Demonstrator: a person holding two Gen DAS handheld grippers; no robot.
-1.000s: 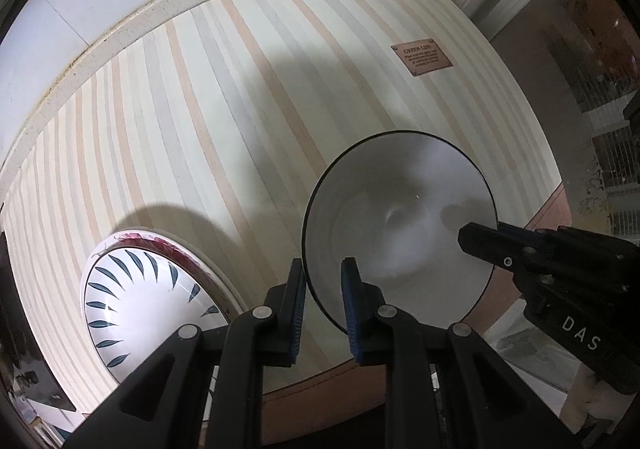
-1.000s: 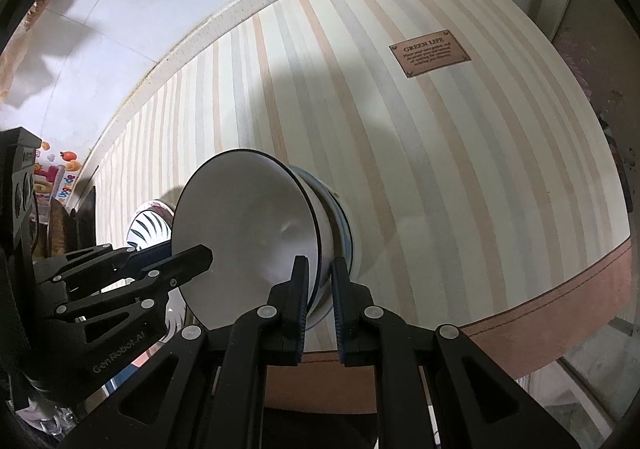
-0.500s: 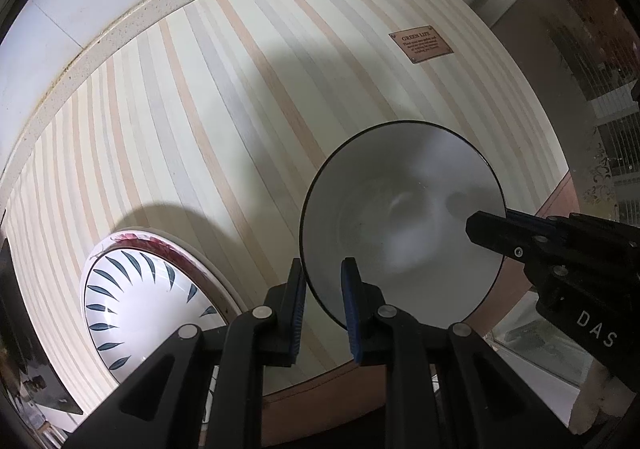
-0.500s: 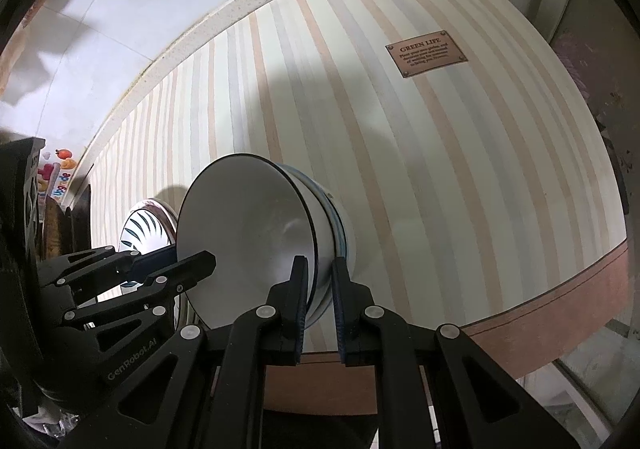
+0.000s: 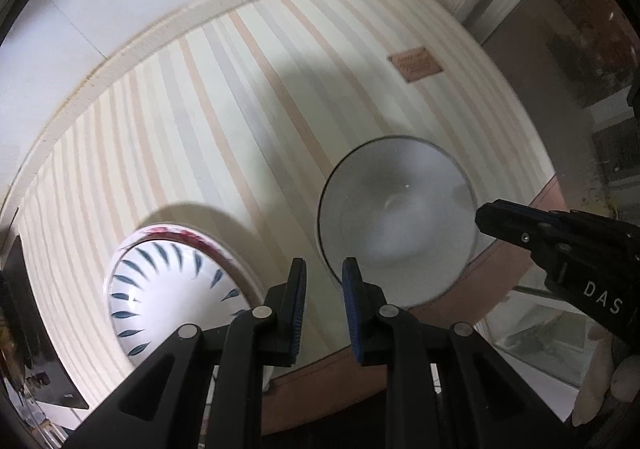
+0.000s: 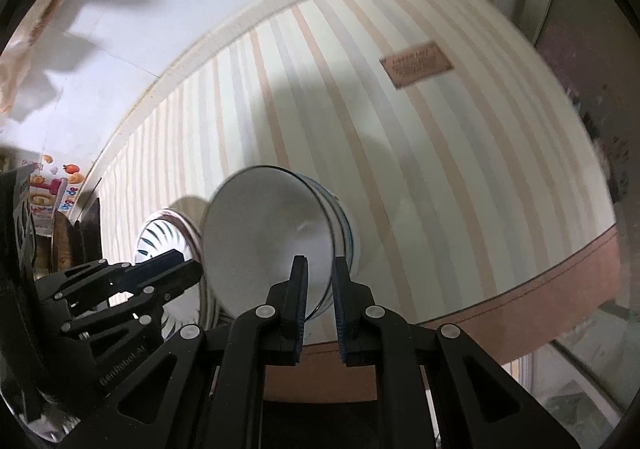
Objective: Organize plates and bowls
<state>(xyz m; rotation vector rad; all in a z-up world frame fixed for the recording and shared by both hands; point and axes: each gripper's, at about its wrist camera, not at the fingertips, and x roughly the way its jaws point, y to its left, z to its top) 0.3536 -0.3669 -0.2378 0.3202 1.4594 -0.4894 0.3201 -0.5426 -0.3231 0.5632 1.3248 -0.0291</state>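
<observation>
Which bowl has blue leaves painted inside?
The bowl at the left, with a red-edged rim. The plain white bowl beside it has only a thin dark rim.

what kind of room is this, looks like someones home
Probably a home dining or kitchen table: a striped tablecloth against a plain wall, with a white bowl and a leaf-patterned bowl on it.

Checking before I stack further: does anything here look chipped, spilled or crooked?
Nothing stands out. The white bowl looks clean and whole, its rim pinched on opposite sides by the left gripper and right gripper. The leaf-patterned dish looks intact; no spill on the striped cloth. Blur could hide small chips.
</observation>
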